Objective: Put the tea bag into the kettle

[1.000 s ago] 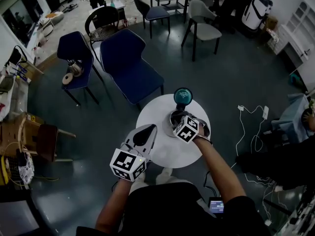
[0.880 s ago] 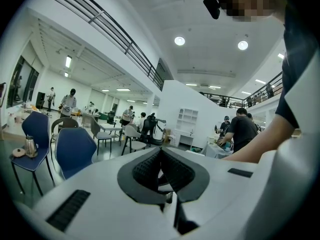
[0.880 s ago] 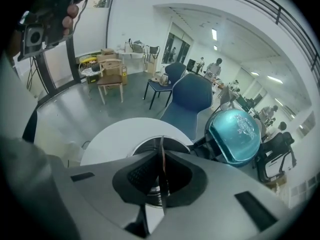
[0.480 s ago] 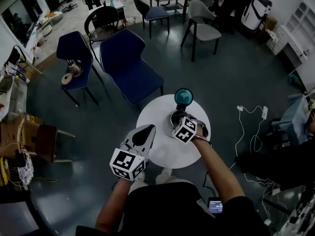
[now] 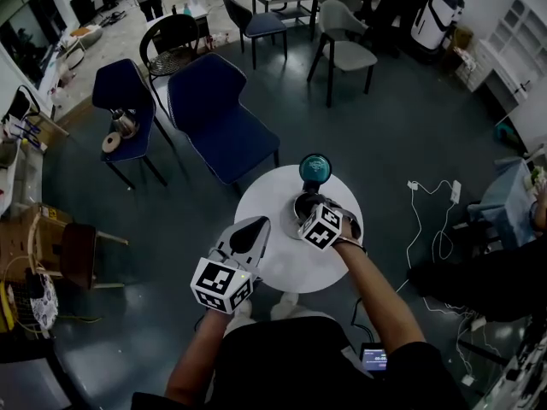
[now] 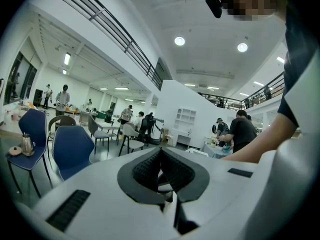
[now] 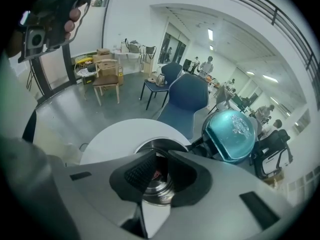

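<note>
right claw (image 7: pixel 158 159) barely shifted above upright kettle (image 7: pixel 150 144), lid (image 7: pixel 231 134) tipped back.

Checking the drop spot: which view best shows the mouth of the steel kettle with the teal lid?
The right gripper view: it looks into the steel kettle's mouth between the right gripper's parted jaws. In the head view that gripper largely covers the mouth, leaving the teal lid showing. The left gripper view misses this kettle.

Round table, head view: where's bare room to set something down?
Free: near-centre of the table, bordered by the left gripper, the kettle and the right forearm; also the far-left rim beside the kettle. Crowded: the right side, where the right gripper hangs over the open kettle and its teal lid.
</note>
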